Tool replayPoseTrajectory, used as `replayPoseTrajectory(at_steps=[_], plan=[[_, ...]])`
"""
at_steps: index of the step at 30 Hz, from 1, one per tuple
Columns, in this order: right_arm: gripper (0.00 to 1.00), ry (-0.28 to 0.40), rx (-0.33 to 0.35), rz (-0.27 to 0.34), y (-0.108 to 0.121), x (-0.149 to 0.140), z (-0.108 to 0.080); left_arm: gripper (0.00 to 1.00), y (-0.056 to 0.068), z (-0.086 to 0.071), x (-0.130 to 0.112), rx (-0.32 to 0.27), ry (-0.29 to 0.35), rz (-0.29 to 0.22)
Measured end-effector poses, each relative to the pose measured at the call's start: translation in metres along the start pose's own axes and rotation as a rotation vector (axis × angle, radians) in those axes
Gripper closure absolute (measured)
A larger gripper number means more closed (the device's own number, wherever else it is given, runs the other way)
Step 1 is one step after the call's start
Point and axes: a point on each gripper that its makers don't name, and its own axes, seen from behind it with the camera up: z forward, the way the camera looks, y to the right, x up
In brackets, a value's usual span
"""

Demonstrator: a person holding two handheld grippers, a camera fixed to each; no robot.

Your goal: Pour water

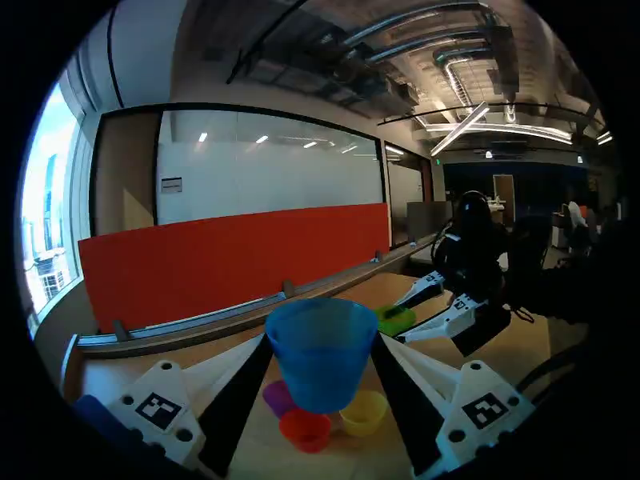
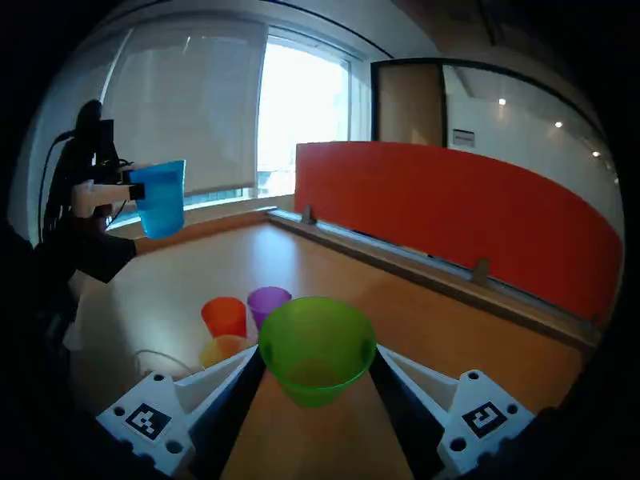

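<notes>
My left gripper [image 1: 322, 360] is shut on a blue cup [image 1: 322, 352], held upright above the wooden table. In the right gripper view that same blue cup [image 2: 162, 198] hangs at the far left in the left gripper [image 2: 138, 192]. My right gripper [image 2: 317, 360] is shut on a green cup [image 2: 317, 348], also upright and raised. From the left gripper view the green cup [image 1: 395, 320] shows farther off to the right, in the right gripper [image 1: 412, 314]. Below stand a purple cup [image 2: 269, 304], an orange cup [image 2: 225, 316] and a yellow cup [image 2: 224, 349].
A wooden table [image 2: 448, 336] spreads under both grippers, bounded by an orange partition [image 2: 456, 216] on a metal rail. A white cable [image 2: 152, 358] lies near the small cups. Windows sit behind the left gripper. A dark office area [image 1: 544, 240] lies at the right.
</notes>
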Motion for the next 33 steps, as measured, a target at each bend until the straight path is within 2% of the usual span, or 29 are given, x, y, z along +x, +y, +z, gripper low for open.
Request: replayPoseTrajectory(at_steps=[12, 33], plan=[[0.09, 0.107, 0.015, -0.005, -0.021, 0.037, -0.018, 0.15, 0.002, -0.003, 0.003, 0.001, 0.003, 0.001], [0.09, 0.205, 0.011, 0.004, -0.031, 0.058, -0.030, 0.15, 0.010, -0.005, 0.008, -0.014, 0.005, 0.016]])
